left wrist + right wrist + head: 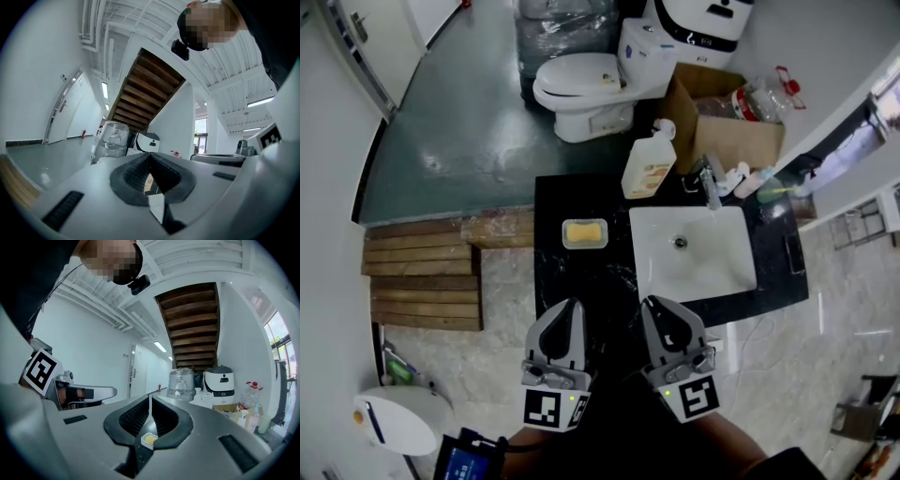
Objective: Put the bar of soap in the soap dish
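Note:
A yellow bar of soap (584, 231) lies in a clear rectangular soap dish (566, 244) on the black counter (572, 281), left of the sink. Both grippers hover side by side over the counter's near edge, well short of the dish. My left gripper (573, 306) is shut with nothing in it, and my right gripper (652, 302) is also shut and empty. In the right gripper view the jaws meet at the tips (150, 399), and the soap dish (150, 440) with the soap shows low down between them. The left gripper view has its jaws (150, 157) closed together too.
A white sink (694, 251) with a faucet (711, 187) is set in the counter's right half. A pump bottle (649, 167) stands at the back edge. Behind are a toilet (581, 89) and a cardboard box (731, 122). Wooden planks (427, 277) lie at the left.

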Demonstrator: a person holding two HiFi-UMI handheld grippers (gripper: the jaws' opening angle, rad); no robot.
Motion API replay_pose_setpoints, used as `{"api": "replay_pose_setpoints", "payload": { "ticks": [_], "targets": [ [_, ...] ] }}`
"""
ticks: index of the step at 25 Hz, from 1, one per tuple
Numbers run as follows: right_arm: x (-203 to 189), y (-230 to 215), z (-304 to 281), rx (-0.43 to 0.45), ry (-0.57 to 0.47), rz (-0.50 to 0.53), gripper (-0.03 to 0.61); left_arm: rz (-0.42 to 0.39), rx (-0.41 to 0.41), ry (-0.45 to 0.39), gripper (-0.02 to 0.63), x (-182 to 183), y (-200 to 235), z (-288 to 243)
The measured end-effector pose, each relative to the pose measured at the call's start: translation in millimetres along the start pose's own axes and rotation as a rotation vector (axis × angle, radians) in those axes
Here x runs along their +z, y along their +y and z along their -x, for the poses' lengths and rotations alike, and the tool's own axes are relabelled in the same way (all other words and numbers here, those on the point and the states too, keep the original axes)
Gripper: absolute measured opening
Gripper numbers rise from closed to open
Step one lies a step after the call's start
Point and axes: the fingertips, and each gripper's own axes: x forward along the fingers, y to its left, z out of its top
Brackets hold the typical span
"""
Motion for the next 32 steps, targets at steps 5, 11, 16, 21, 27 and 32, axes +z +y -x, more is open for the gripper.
{"api": "replay_pose_setpoints", "payload": {
  "ticks": [5, 11, 16, 21, 27, 32],
  "targets": [
    [8.2, 3.6, 6.2, -0.019, -0.003, 0.024, 0.028, -0.001, -0.013, -0.017, 0.002, 4.8, -4.1, 1.3],
    [15.1, 4.1, 15.5, -0.043, -0.018, 0.039, 0.028, -0.096, -0.072, 0.007, 0.002, 0.6, -22.4, 7.3],
    [16.9, 6.9, 19.3, -0.055, -0.028, 0.042, 0.012, -0.07, -0.072, 0.034, 0.002, -6.7, -21.6, 6.2],
    [17.1, 2.7, 24.3, -0.076, -0.016, 0.039, 0.009, -0.071, -0.082, 0.023, 0.002, -6.3, -25.5, 1.6],
    [14.9, 2.0, 20.2, -0.088, -0.014, 0.053, 0.009, -0.082, -0.082, 0.017, 0.002, -6.0, -23.2, -2.4],
    [15.0, -2.3, 14.9, -0.101, -0.012, 0.055, 0.008, -0.094, -0.08, 0.014, 0.002, -2.9, -20.5, -4.6]
  ]
}}
